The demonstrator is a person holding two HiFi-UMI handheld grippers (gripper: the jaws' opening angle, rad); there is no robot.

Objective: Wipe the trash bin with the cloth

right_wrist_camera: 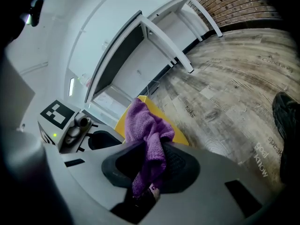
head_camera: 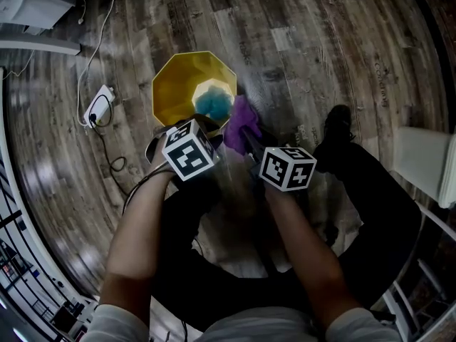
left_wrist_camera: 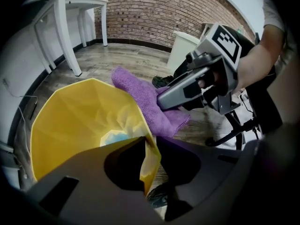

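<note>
Two grippers meet at the near side of the yellow trash bin, which stands open-topped on the wood-look floor in front of the person. The left gripper points steeply down onto the bin's near rim. In the left gripper view its jaws stand close together with the thin yellow wall pinched between them, one jaw inside the bin and one outside. Something pale blue lies at the bottom of the bin.

Just to the right, the right gripper is clamped on the purple cloth. In the right gripper view the cloth runs through the narrow gap between the jaws; a tail hangs toward the camera and a bunched mass sticks out beyond the fingertips. That bunch rests on the bin's near-right rim, draped partly over the edge. From the left gripper view the cloth lies on the rim's far side, with the right gripper touching it.
</note>
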